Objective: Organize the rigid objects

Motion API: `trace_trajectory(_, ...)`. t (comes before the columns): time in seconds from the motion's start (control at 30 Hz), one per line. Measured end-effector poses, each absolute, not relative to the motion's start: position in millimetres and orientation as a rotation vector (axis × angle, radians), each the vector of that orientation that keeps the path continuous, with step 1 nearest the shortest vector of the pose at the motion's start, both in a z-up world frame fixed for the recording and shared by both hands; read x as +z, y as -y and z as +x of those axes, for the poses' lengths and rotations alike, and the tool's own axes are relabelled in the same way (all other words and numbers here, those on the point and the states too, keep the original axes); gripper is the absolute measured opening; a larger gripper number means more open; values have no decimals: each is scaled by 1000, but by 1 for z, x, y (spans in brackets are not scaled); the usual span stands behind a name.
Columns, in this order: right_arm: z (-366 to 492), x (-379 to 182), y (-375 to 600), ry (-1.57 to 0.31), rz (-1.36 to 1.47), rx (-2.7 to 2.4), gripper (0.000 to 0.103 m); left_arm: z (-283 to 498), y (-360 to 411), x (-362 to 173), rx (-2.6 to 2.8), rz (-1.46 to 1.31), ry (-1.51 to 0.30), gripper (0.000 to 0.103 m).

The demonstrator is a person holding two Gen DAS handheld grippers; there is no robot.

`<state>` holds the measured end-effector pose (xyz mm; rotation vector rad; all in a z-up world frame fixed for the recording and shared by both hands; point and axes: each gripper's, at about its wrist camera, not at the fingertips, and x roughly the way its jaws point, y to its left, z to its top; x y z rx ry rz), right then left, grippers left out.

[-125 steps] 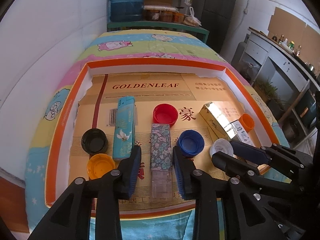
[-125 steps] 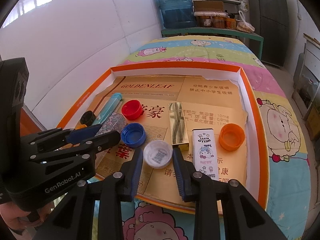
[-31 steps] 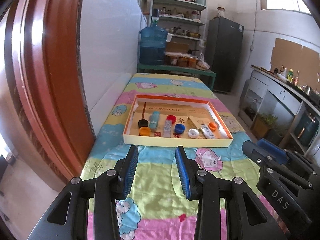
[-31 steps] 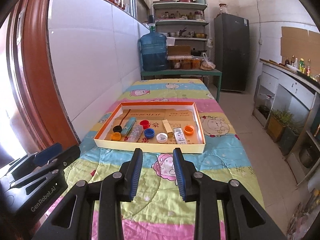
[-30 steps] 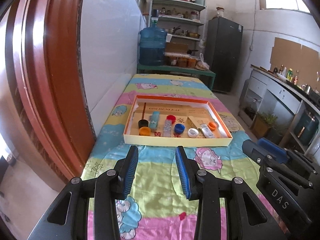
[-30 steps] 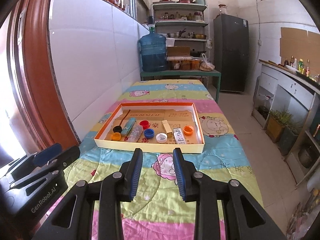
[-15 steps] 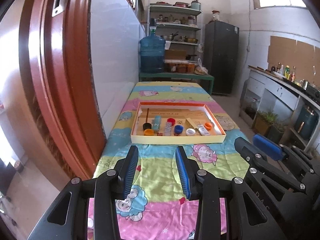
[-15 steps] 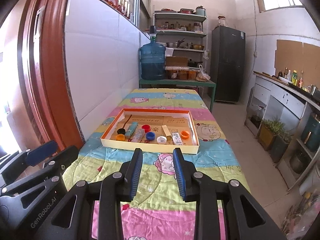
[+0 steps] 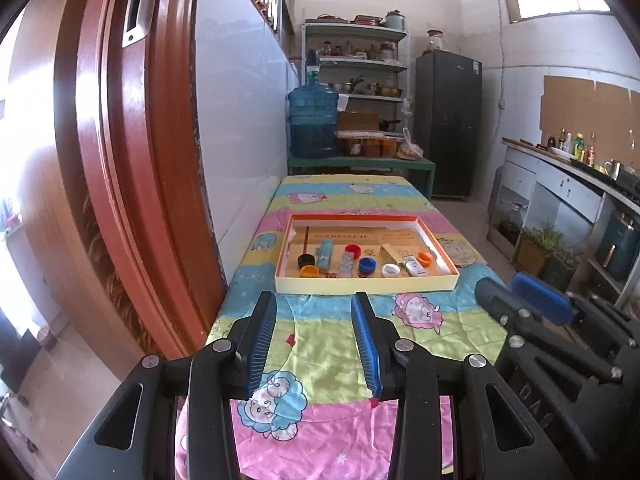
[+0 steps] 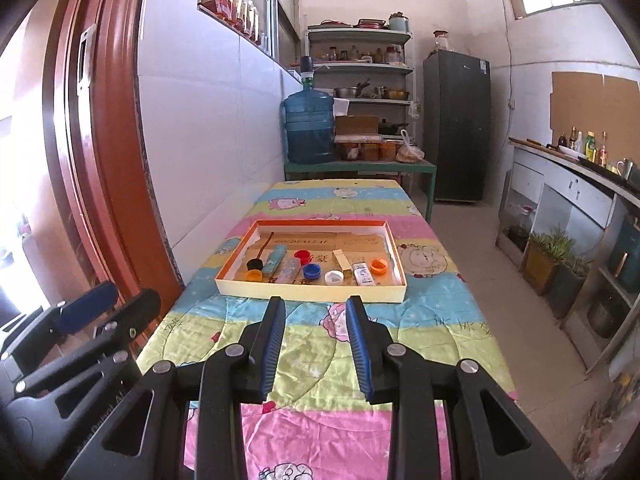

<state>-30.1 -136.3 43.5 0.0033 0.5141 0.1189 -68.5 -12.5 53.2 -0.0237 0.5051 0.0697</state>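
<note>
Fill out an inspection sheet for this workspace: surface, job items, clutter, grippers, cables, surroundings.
Surface: table under a cartoon quilt, with a shallow orange-rimmed tray on it.
Job's things: all inside the tray: black cap, two orange caps, red cap, blue cap, white cap, teal box, patterned box, gold box, white box.
Clutter: nothing seen on the quilt outside the tray.
Grippers: left gripper and right gripper both open, empty, short of the tray.
Cables: one cable on the far wall.
Surroundings: water jug, shelves, fridge, door.
</note>
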Motion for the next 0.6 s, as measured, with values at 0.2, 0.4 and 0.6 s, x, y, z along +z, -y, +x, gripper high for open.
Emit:
trace_trajectory(0.2, -27, 44, 134, -498, -2, 117, 31, -63, 11, 48, 85, -21, -509, 42)
trace_trajectory(0.4, -26, 44, 132, -492, -14, 131, 31, -57, 12, 42, 81, -26, -516, 46)
trace_trajectory(0.6, -24, 43, 131, -492, -17, 136, 31, -55, 13, 40, 82, -32, -518, 46)
